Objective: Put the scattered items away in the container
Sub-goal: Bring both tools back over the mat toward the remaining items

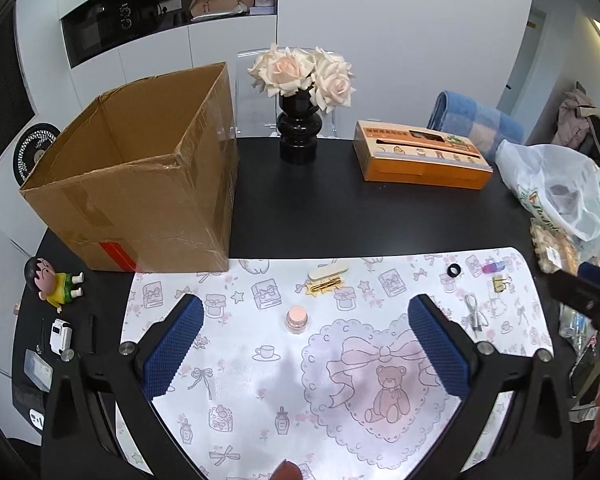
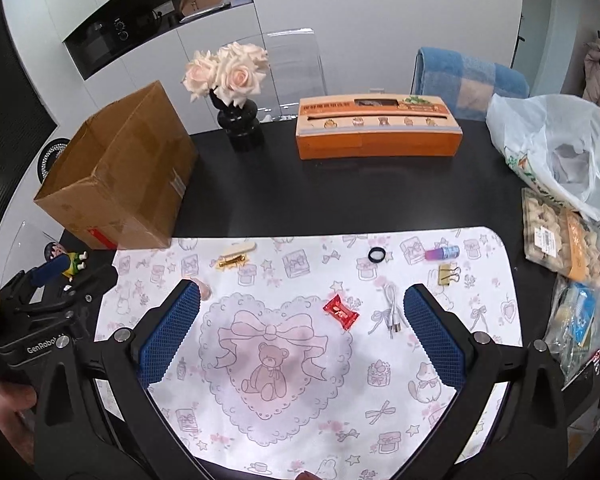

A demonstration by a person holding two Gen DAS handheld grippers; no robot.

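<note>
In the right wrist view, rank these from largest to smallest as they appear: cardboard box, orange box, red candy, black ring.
1. cardboard box
2. orange box, which sits farther from the camera, so the true gap is unsure
3. red candy
4. black ring

You see a white mat (image 2: 380, 400) printed with pink bows, stars and a teddy bear in a scalloped heart, laid on a black table (image 2: 320, 196). The cardboard box (image 1: 140, 184) is plain brown with a red tape strip. On the mat lie a red candy wrapper (image 2: 341, 312), a gold binder clip (image 2: 449, 273), a black ring (image 2: 376, 255) and a purple-and-blue tube (image 2: 442, 252) — the gripper pads (image 2: 168, 340) are blue, finely ribbed. The roses (image 1: 300, 72) are cream-pink in a glossy black vase (image 1: 299, 132).
</note>
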